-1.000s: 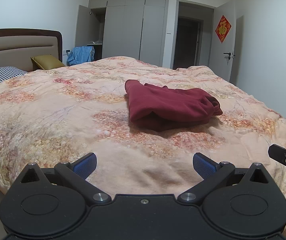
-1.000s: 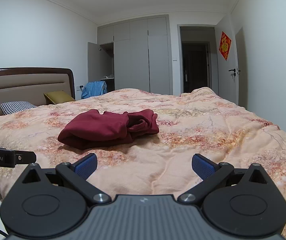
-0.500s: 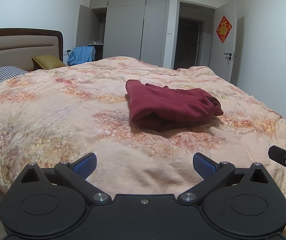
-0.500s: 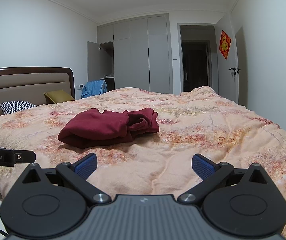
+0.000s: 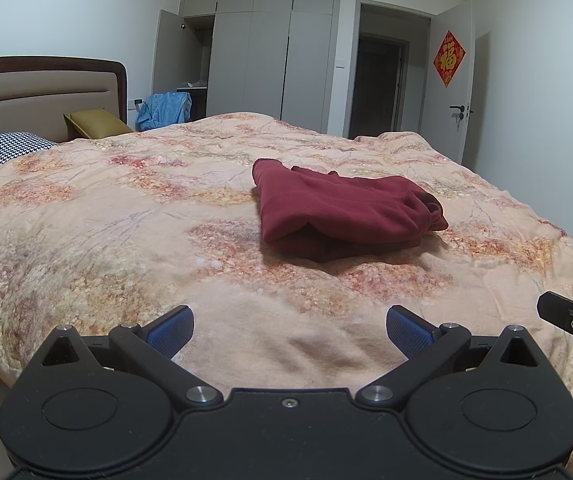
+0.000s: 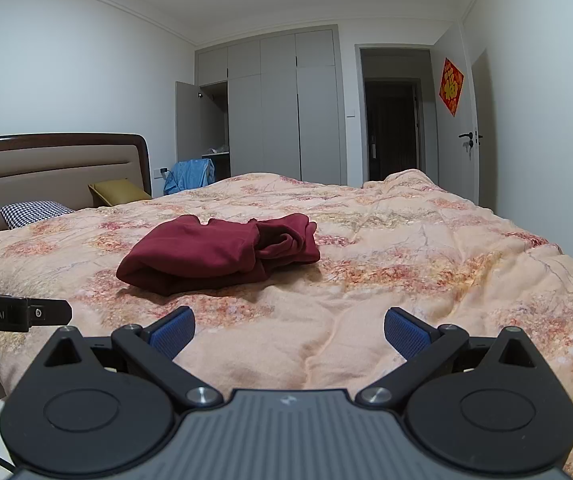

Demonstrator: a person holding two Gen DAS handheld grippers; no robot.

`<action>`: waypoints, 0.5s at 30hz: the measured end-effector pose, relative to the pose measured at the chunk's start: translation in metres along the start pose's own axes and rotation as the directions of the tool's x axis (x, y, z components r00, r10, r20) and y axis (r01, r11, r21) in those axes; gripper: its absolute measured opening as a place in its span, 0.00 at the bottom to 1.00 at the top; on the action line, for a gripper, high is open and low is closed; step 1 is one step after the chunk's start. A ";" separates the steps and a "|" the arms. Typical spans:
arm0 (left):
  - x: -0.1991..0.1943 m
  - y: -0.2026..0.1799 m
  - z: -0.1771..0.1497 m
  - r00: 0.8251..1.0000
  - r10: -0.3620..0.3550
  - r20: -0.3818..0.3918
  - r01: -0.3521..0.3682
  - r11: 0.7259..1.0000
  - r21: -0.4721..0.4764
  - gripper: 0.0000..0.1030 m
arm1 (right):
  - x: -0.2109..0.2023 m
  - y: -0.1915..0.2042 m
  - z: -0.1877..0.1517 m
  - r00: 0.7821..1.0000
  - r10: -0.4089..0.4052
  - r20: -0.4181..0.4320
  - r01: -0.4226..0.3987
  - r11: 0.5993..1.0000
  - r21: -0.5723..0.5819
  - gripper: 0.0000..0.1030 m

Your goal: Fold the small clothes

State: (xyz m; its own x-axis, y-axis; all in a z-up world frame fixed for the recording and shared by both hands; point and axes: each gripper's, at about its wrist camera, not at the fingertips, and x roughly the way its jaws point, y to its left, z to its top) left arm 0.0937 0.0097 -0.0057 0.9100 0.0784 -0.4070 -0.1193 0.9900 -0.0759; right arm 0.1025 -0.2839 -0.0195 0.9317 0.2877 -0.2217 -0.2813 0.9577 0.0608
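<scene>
Room: a bedroom with grey wardrobes (image 6: 278,108), one wardrobe door ajar, a dark doorway and a red paper ornament (image 5: 449,58) on the open door; the work surface is a bed under a peach floral quilt (image 5: 126,220).
Left gripper (image 5: 289,328): jaws spread wide, nothing between the blue pads, held low over the near edge of the quilt and well short of the cloth; judged to be a resting or ready pose, not a reach.
Right gripper (image 6: 289,328): likewise wide and empty, level with the near bed edge, its partner's tip showing at the left border of its view, so the two sit side by side.
Garment (image 5: 346,212): a dark red garment lies mid-bed, doubled into a thick bundle with layered edges facing the grippers and a bunched cuff or collar end to the right; it touches neither tool.
Why there: the middle of the bed gives flat room on all sides for folding.
Progress: the piece looks already folded, though loosely; a tidy-up or a next item may follow.
Background: a houndstooth pillow (image 5: 6,148), an olive cushion (image 5: 96,122) by the headboard, and blue cloth (image 5: 164,110) beyond the bed, none in play.
</scene>
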 end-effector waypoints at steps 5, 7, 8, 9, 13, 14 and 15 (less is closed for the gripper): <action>0.000 0.000 0.000 1.000 0.001 0.000 -0.001 1.000 -0.001 0.99 | 0.000 0.000 -0.001 1.000 0.000 -0.004 0.000 1.000 0.003 1.00; 0.000 0.000 0.000 1.000 0.000 0.000 0.000 1.000 -0.001 0.99 | 0.000 0.000 -0.001 1.000 0.001 -0.005 -0.001 1.000 0.003 1.00; 0.000 0.000 0.000 1.000 0.000 0.000 0.000 1.000 -0.001 0.99 | 0.000 0.000 0.000 1.000 0.001 -0.005 -0.001 1.000 0.003 1.00; 0.000 0.000 0.000 1.000 0.001 0.000 -0.001 1.000 -0.001 0.99 | 0.000 0.000 0.000 1.000 0.001 -0.005 -0.001 1.000 0.003 1.00; 0.000 0.000 0.000 1.000 0.001 -0.001 -0.001 1.000 -0.001 0.99 | 0.000 0.000 -0.001 1.000 0.001 -0.006 -0.001 1.000 0.004 1.00; 0.001 0.000 0.000 1.000 0.001 -0.001 -0.001 1.000 -0.002 0.99 | 0.000 0.000 0.000 1.000 0.001 -0.006 -0.001 1.000 0.004 1.00; 0.001 0.000 0.000 1.000 0.001 -0.002 -0.001 1.000 -0.001 0.99 | 0.000 0.000 -0.001 1.000 0.001 -0.006 -0.001 1.000 0.004 1.00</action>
State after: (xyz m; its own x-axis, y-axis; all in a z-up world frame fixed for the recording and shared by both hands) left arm 0.0941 0.0095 -0.0061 0.9093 0.0794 -0.4086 -0.1208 0.9897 -0.0765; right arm 0.1027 -0.2838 -0.0203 0.9298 0.2891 -0.2277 -0.2818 0.9573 0.0649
